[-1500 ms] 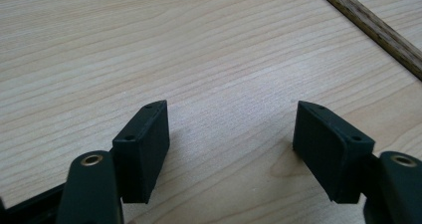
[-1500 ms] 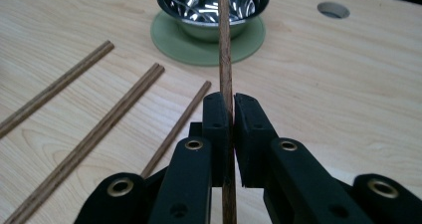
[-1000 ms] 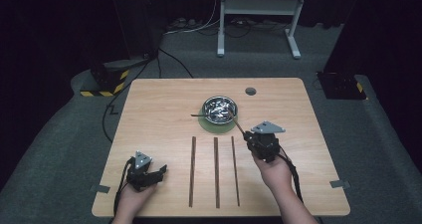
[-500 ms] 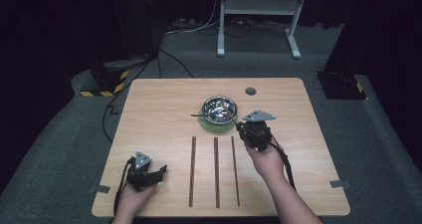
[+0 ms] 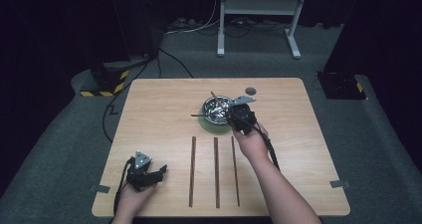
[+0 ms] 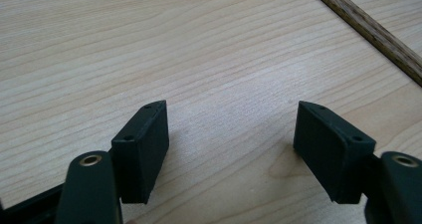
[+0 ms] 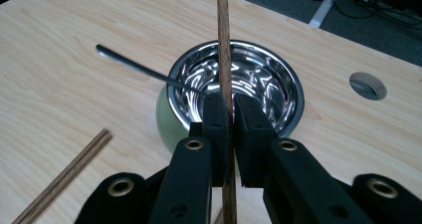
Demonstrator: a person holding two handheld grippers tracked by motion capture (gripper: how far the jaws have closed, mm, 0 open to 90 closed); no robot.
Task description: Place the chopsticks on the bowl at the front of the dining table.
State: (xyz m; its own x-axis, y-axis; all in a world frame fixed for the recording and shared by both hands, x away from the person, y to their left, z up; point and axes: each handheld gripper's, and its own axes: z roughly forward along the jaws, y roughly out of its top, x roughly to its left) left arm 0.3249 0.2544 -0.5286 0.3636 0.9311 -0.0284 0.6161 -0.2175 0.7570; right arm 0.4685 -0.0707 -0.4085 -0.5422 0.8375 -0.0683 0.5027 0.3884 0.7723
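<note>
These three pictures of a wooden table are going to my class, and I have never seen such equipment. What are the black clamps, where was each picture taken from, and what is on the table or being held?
No robot here: a person holds a hand-operated two-jaw gripper in each hand. The high view looks down from above the person's side of the table. The other two come from cameras riding on the grippers, looking along their black jaws.

On the table stands a shiny metal bowl on a green base, with a thin metal handle sticking out over its rim. Three wooden sticks lie side by side nearer the person.

The right gripper is shut on a wooden stick, holding it over the bowl. The left gripper rests open near the table's front left, with nothing between its jaws.
</note>
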